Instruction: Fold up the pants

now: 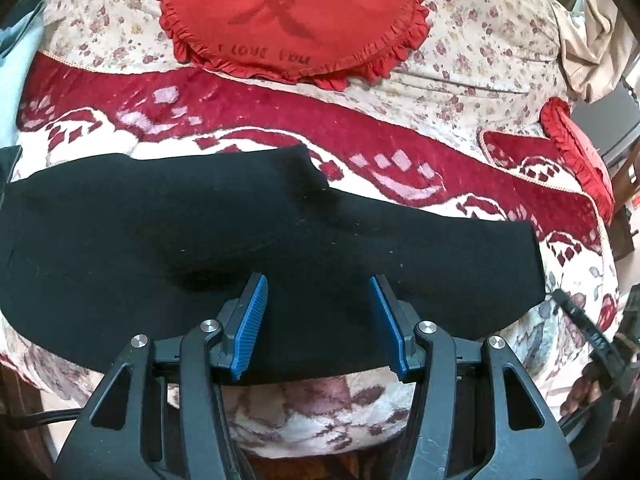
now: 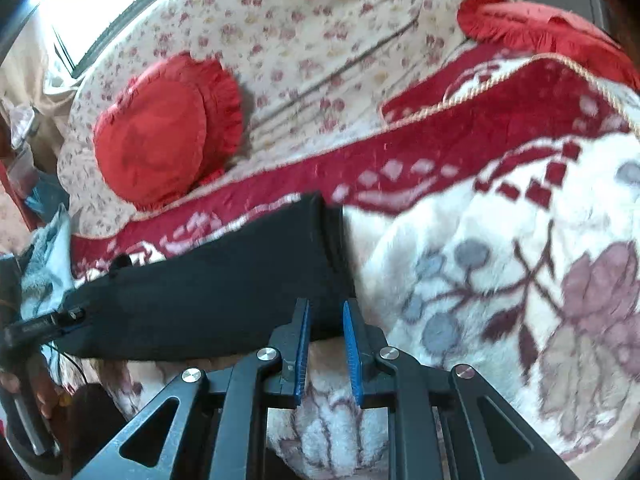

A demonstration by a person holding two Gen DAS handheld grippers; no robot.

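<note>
lying flat across the red-and-cream floral fleece blanket (image 1: 280, 128), the black knit pants (image 1: 200, 240) spread wide beneath the left gripper (image 1: 318, 292), whose blue pads stand far apart and hold nothing. only the left view shows the round red frilled cushion's (image 1: 288, 16) lettering. the right gripper (image 2: 326, 312), narrowly parted and holding nothing, hovers at the pants' right end (image 2: 224, 280).

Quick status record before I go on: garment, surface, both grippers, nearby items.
garment: black fabric pants, lying flat, folded lengthwise
surface: red and cream floral plush blanket
left gripper: open, above the pants' near edge
right gripper: open, narrower gap, at the pants' end
nearby: round red ruffled cushion behind the pants, apart
</note>
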